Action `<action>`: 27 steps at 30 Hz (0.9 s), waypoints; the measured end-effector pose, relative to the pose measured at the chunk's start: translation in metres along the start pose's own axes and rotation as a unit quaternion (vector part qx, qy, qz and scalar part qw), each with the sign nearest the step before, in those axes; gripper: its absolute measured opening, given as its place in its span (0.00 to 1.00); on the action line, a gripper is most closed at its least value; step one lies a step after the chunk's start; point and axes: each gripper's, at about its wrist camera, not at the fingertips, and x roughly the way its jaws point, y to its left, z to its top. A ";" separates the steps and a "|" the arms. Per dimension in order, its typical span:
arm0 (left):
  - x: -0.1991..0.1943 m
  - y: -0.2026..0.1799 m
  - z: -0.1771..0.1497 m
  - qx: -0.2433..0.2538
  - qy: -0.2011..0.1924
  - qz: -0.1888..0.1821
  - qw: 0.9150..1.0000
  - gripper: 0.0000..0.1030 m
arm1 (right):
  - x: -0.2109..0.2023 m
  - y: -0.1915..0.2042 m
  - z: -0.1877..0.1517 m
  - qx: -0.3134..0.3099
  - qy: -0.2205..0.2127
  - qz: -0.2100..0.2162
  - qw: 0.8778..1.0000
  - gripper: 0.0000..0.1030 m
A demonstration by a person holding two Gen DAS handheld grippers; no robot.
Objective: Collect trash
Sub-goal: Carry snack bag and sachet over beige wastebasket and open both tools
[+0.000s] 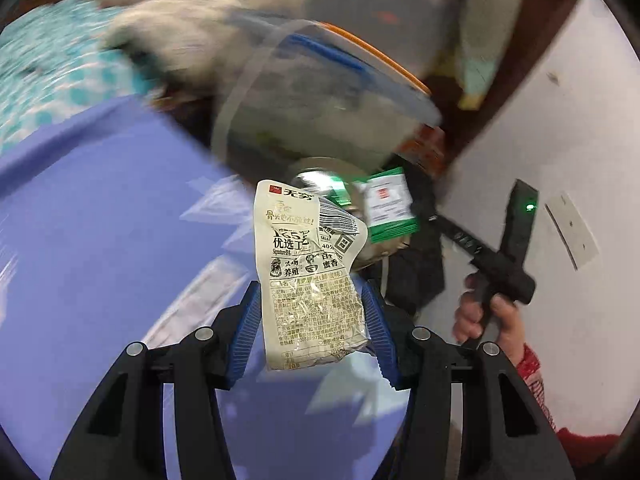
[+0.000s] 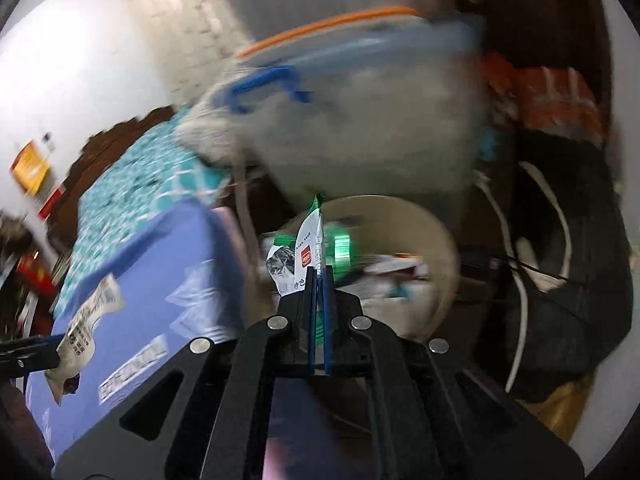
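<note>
My left gripper (image 1: 310,300) is shut on a cream food wrapper (image 1: 308,264) printed with dark text, which stands up between the blue pads. The same wrapper (image 2: 86,328) shows at the left edge of the right wrist view. My right gripper (image 2: 319,276) is shut on a green and white snack packet (image 2: 308,248), held edge-on; the packet (image 1: 390,202) also shows in the left wrist view, with a hand (image 1: 486,314) on the black handle. Below both lies a round beige bin (image 2: 436,240) holding trash.
A purple-blue table surface (image 1: 100,240) lies to the left. A clear storage box with a blue handle (image 2: 268,88) and orange rim sits behind the bin. Dark bags and white cables (image 2: 520,288) crowd the right. A teal patterned cloth (image 2: 140,184) lies beyond the table.
</note>
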 end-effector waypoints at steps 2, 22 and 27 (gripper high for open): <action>0.036 -0.021 0.023 0.016 0.016 -0.021 1.000 0.47 | 0.009 -0.020 0.002 0.016 0.003 -0.013 1.000 0.04; 0.093 -0.049 0.044 0.068 0.008 0.076 0.995 0.82 | 0.007 -0.024 -0.033 0.034 0.013 0.038 0.999 0.45; 0.043 -0.036 -0.004 0.079 -0.014 0.120 0.989 0.84 | -0.043 0.003 -0.058 0.065 -0.042 0.064 0.995 0.95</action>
